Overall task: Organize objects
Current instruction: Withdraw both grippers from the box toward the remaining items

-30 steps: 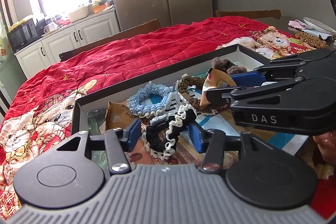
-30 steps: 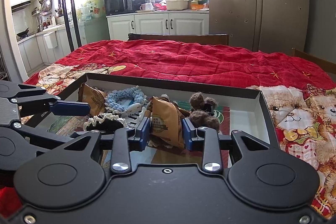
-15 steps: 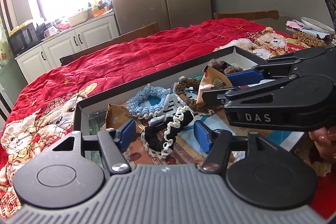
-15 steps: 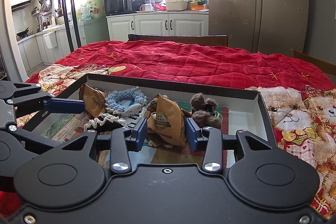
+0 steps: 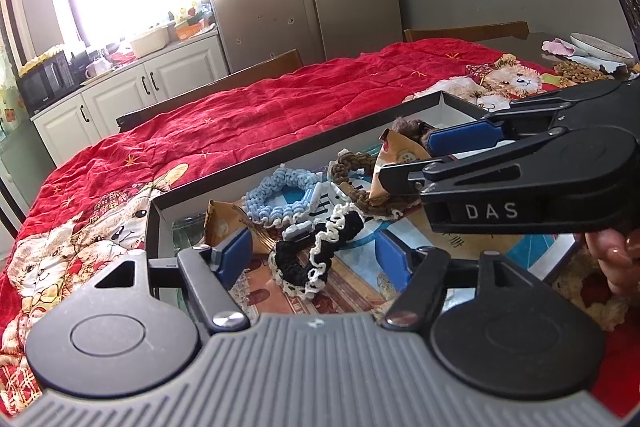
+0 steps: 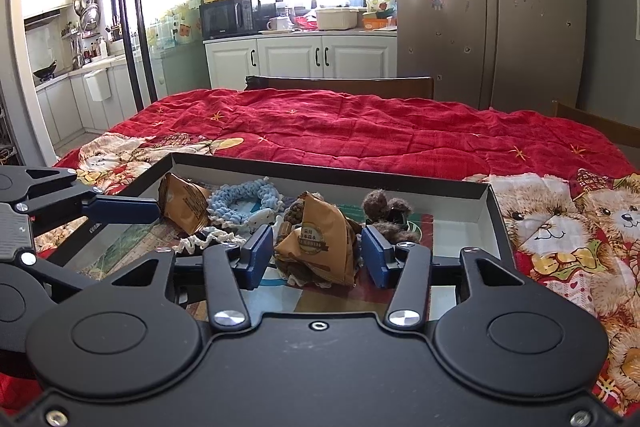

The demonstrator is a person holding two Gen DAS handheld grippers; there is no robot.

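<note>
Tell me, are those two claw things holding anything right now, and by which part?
Nothing is held. The left gripper is opening around a black-and-white scrunchie, pads clear of it. The right gripper is opening around a tan snack packet, which lies loose in the box.

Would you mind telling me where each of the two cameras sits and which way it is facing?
Left wrist: on the left gripper, looking down over the black-and-white scrunchie in the shallow box; jaws opening, clear of it; the right gripper and fingers of a hand show.
Right wrist: on the right gripper, facing the kitchen; jaws opening around a brown packet; the left gripper shows at left.
Shared: the box, blue scrunchie, red blanket.
</note>
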